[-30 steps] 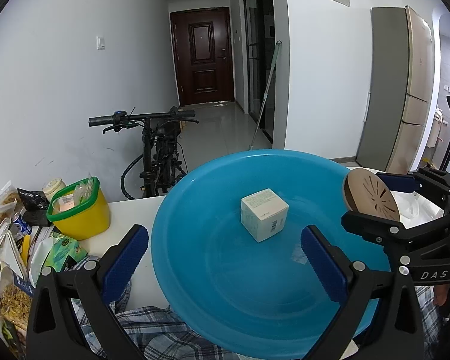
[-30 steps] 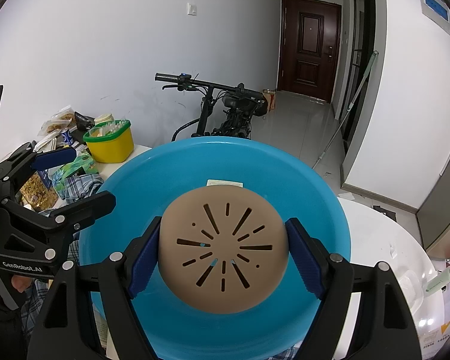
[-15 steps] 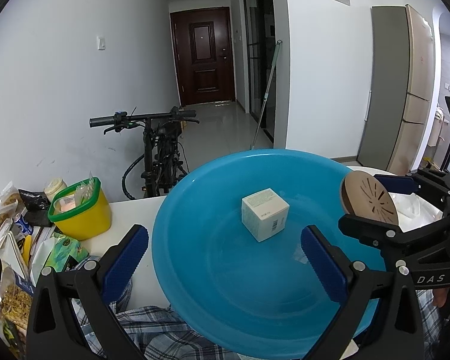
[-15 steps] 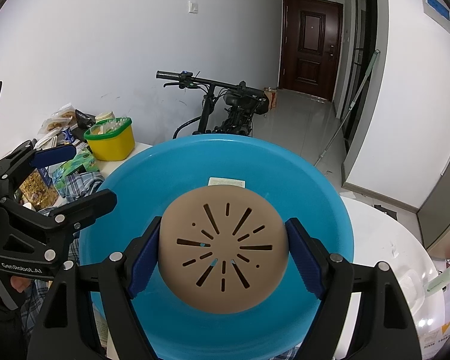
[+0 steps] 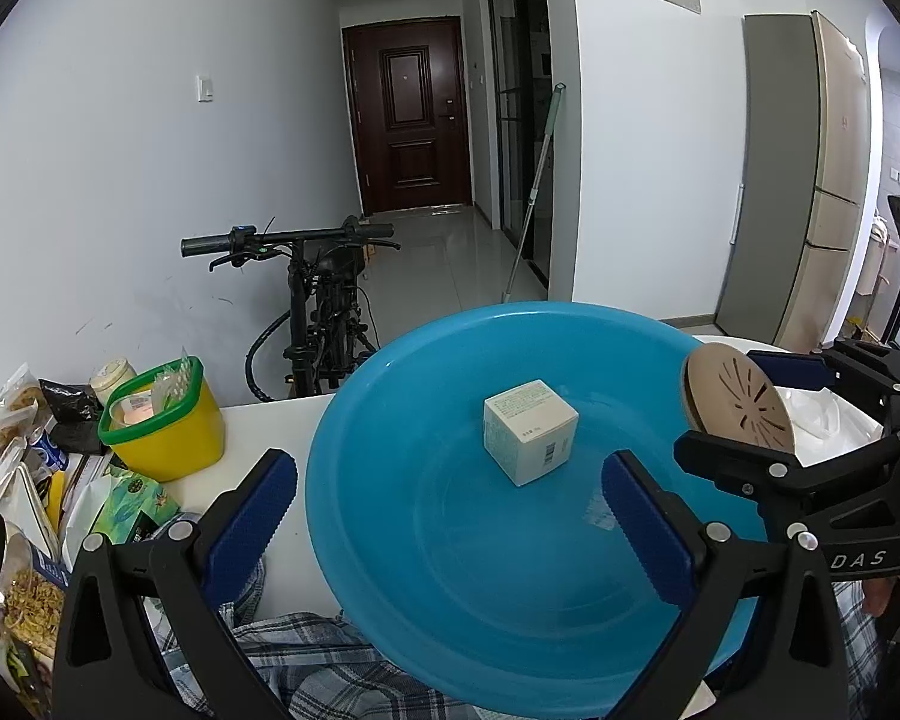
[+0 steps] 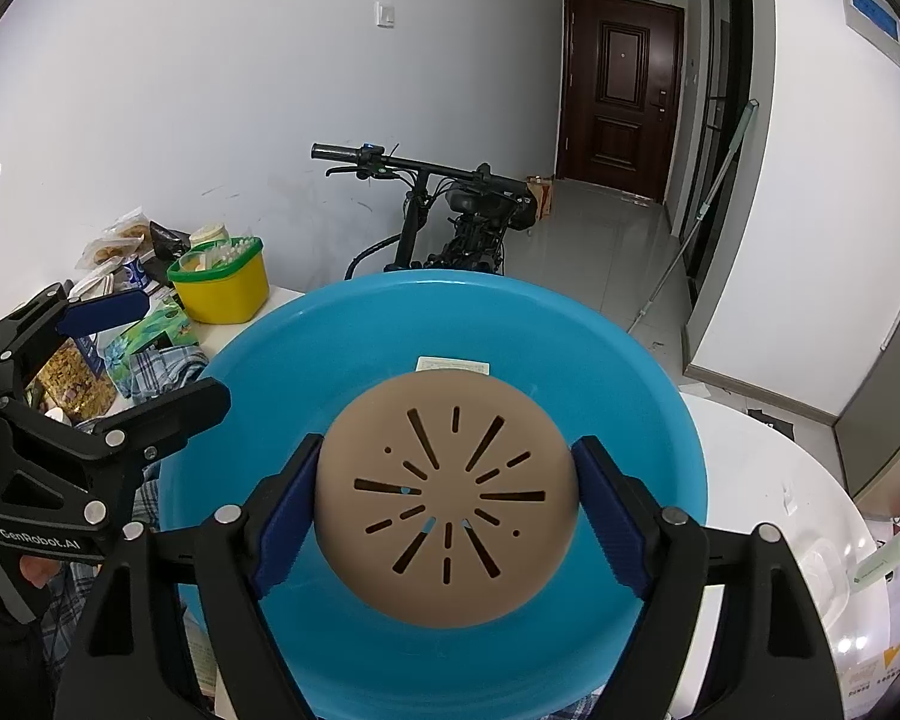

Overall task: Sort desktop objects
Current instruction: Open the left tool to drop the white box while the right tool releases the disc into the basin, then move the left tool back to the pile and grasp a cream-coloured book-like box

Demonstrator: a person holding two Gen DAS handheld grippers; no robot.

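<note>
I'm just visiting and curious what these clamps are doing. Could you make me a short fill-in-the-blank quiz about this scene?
1. The right gripper is shut on a tan slotted ____.
2. The small white box sits inside the ____ basin.
3. The left gripper holds ____.
4. The yellow tub has a ____ rim.

Answers: disc; blue; nothing; green

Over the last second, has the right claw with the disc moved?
Yes. In the left wrist view the right claw holding the tan slotted disc has edged left, further over the blue basin's rim, toward the white box.
</note>
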